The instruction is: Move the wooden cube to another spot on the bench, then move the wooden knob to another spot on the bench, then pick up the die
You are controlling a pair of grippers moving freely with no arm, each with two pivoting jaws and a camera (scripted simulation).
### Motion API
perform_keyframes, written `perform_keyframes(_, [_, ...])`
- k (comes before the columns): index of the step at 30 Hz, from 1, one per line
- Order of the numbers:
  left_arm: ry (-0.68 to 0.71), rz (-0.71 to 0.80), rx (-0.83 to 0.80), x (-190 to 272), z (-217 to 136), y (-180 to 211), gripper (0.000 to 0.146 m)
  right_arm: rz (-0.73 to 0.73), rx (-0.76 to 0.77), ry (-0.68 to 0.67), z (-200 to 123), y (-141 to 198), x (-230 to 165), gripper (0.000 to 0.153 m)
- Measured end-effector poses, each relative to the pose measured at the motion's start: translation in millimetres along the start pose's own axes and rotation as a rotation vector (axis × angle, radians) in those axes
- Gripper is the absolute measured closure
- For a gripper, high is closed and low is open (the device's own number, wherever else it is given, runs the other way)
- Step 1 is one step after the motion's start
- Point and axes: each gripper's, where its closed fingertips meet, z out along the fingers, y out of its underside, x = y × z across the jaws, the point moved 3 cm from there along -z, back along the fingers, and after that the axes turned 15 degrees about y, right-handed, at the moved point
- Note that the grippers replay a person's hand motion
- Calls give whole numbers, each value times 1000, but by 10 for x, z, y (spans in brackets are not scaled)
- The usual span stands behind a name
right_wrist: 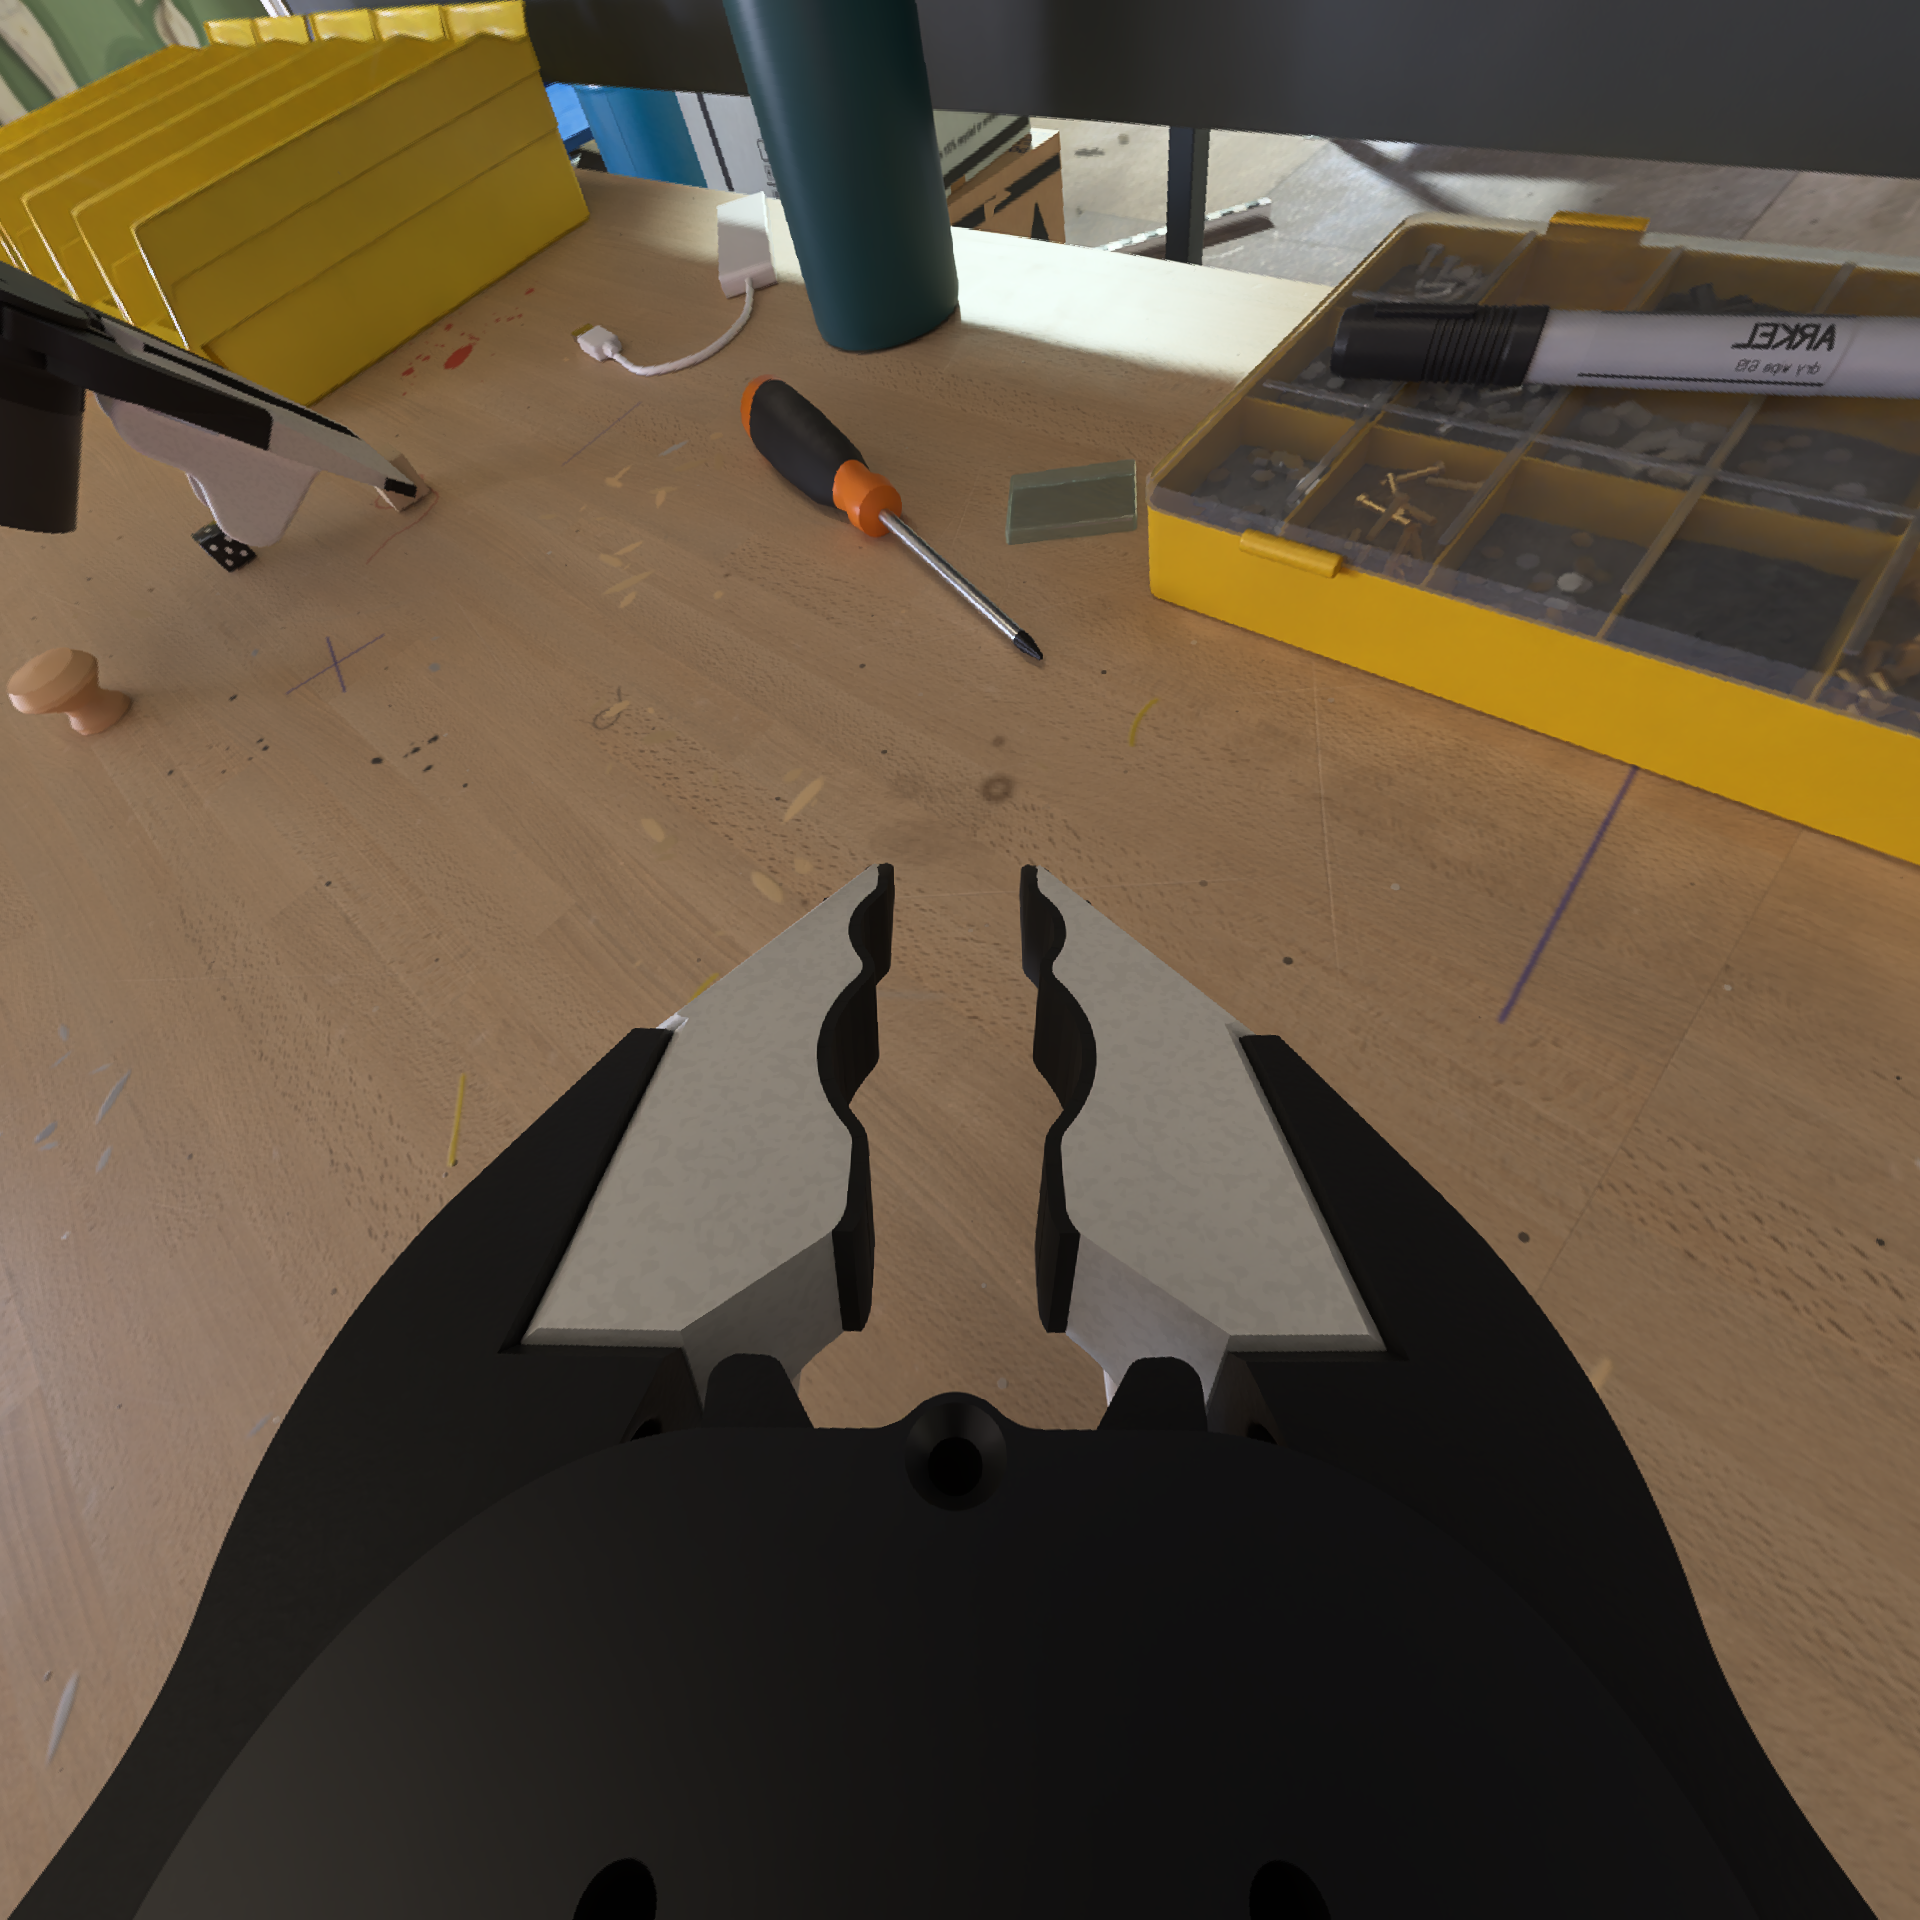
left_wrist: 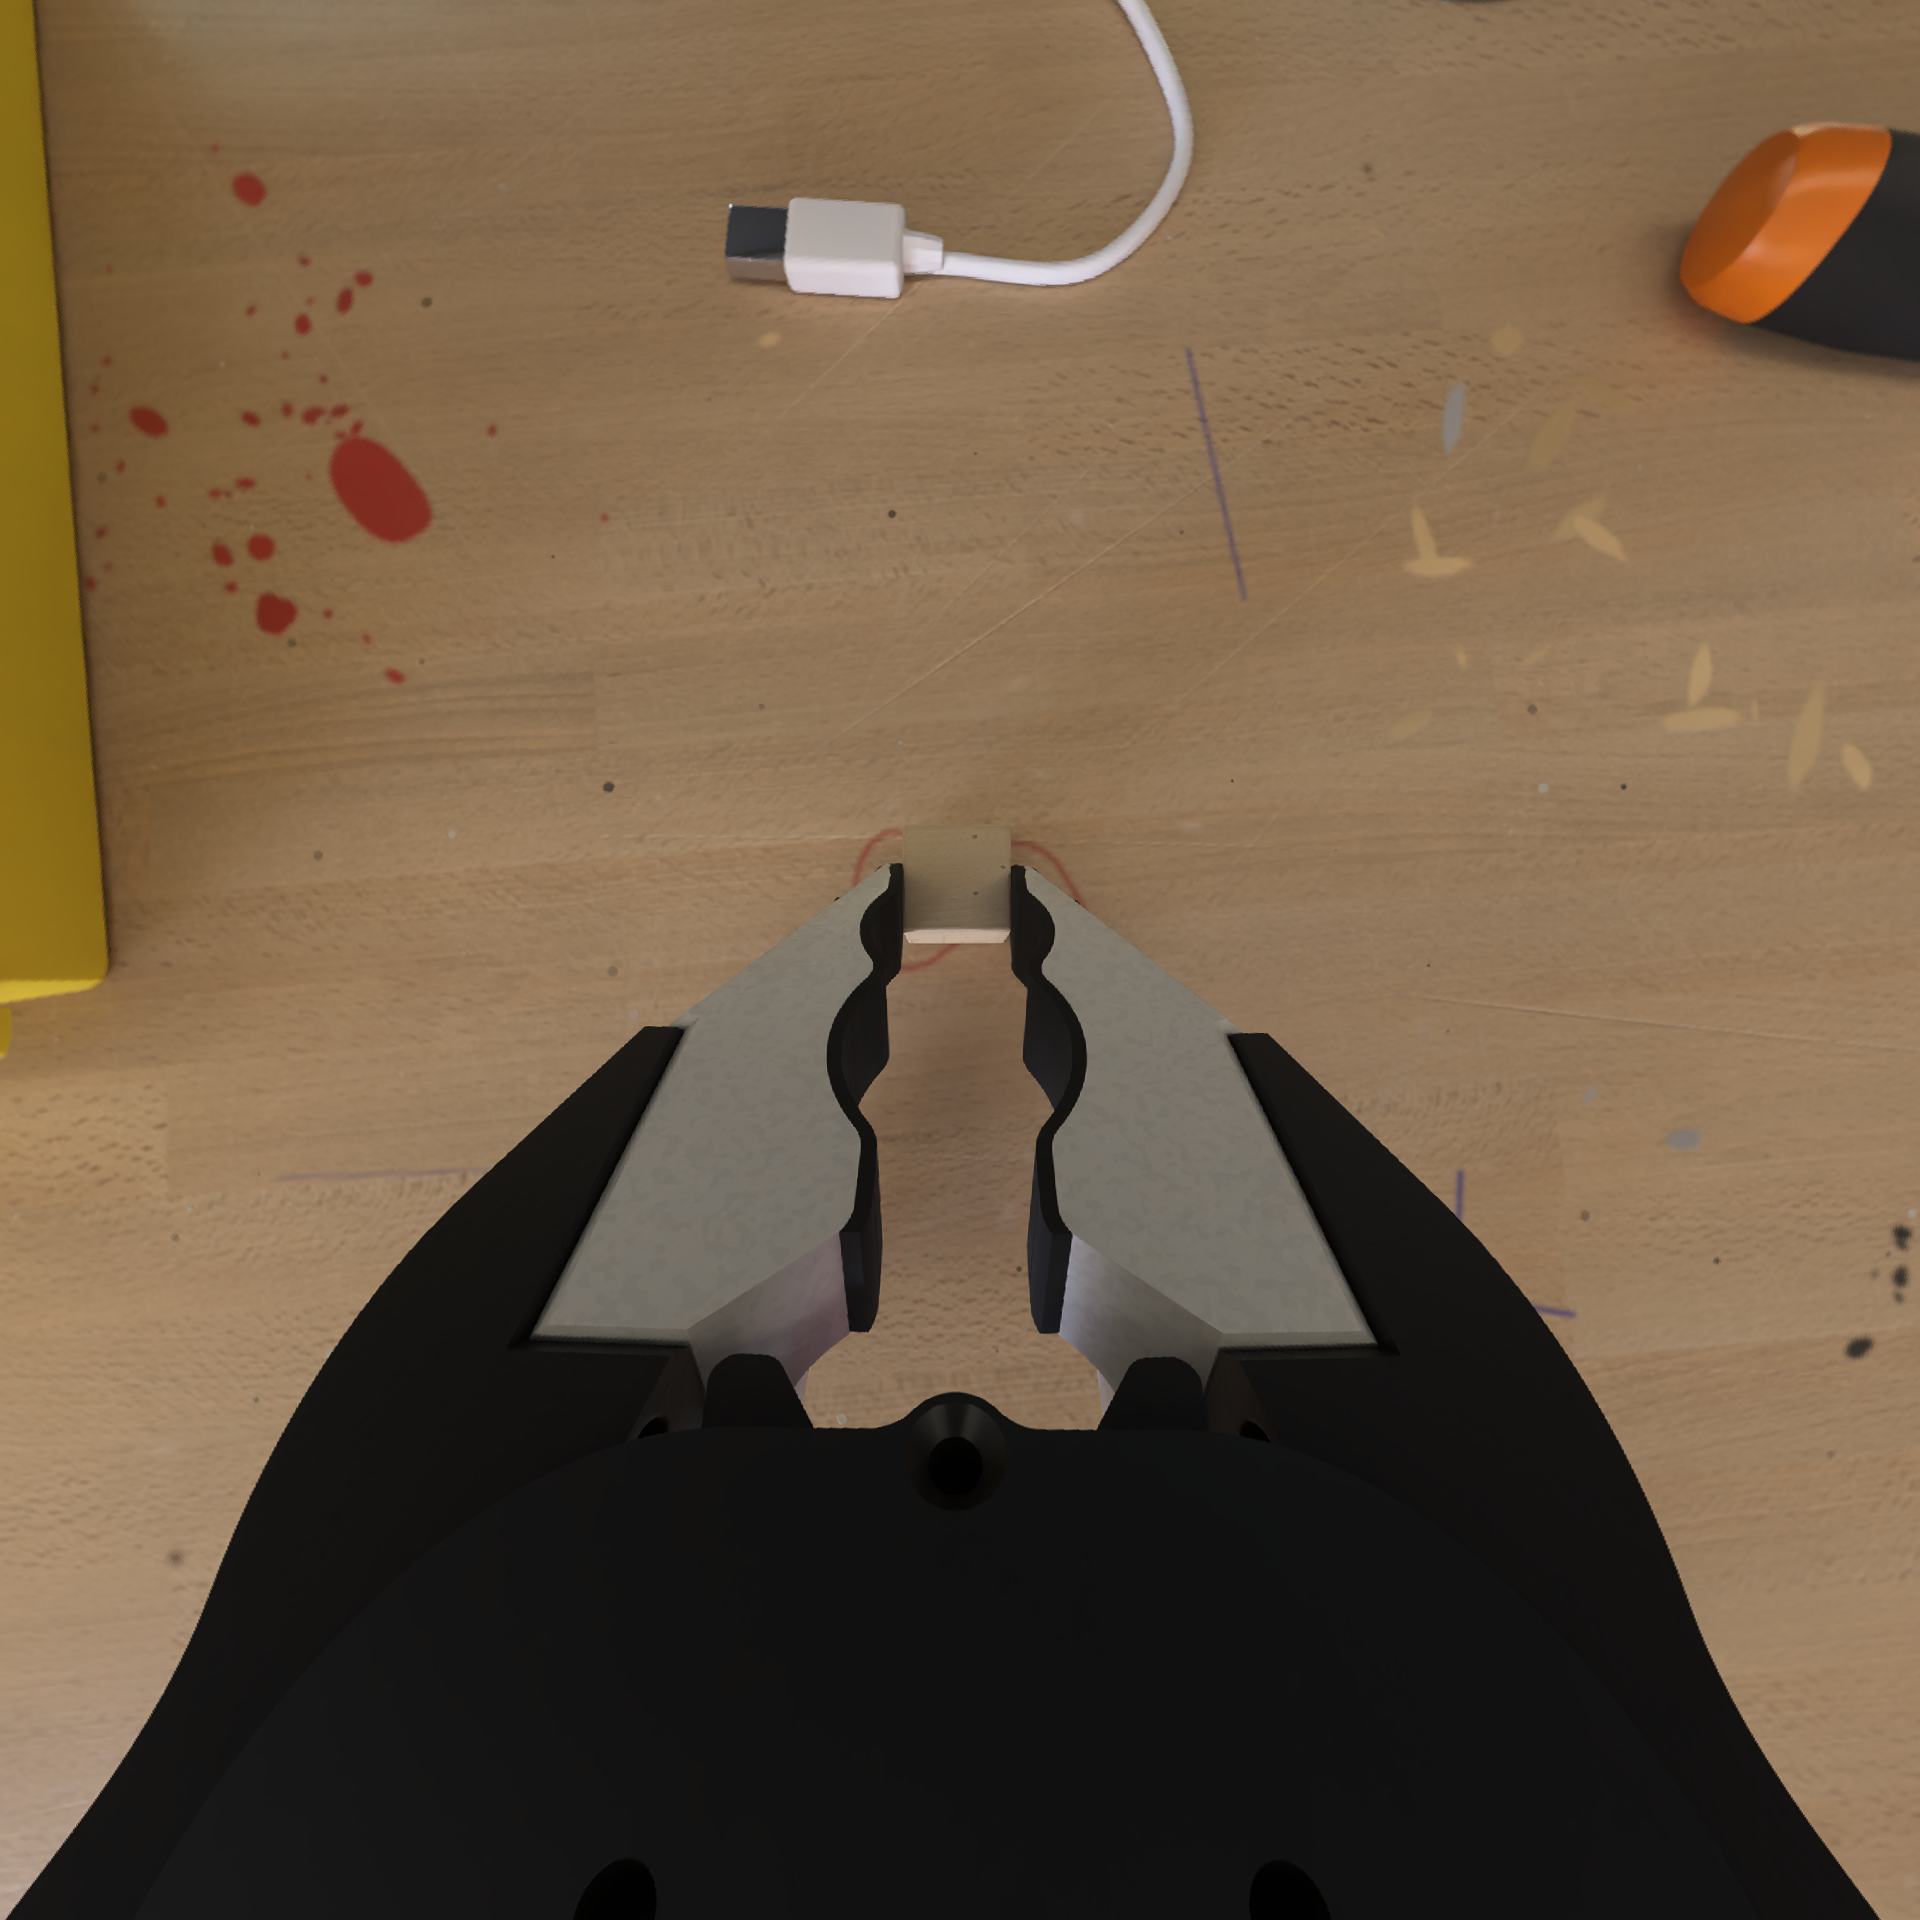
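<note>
Wooden cube (left_wrist: pixel 957 885) sits on the counter (left_wrist: pixel 1039 623) pinched between the left claw (left_wrist: pixel 957 894) tips, so step one is in hand. Next comes a lift and a carry elsewhere. Right claw (right_wrist: pixel 957 883) hovers spread, holding nothing.

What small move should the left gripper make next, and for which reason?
Probably lift slightly. The left gripper has its fingers closed against both sides of the wooden cube, which seems to sit on the bench at a red pencil mark. The first step asks for a new spot, so raising it should come before carrying it sideways.
</note>
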Motion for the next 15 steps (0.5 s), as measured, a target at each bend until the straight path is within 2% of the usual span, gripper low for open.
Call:
perform_keyframes(4, [26,81,5,75,-82,-48,126,8,-2,-2,2,3,10,129])
perform_keyframes(6, [136,182,56,352,-245,-119,126,10,2,0,-1,-3,16,129])
perform_keyframes(8, [326,346,59,842,-428,-69,126,16,3,-1,0,-4,22,129])
perform_keyframes(10, [577,502,-19,1416,-564,191,126,17,2,-2,1,-5,21,129])
perform_keyframes(12, [763,619,-119,1878,-620,566,126,12,5,-3,-3,-12,14,129])
perform_keyframes(13, [798,660,-172,2028,-602,750,126,10,7,-3,-7,-17,12,129])
perform_keyframes(15, [778,709,-262,2160,-514,1022,127,11,12,0,-21,-28,15,129])
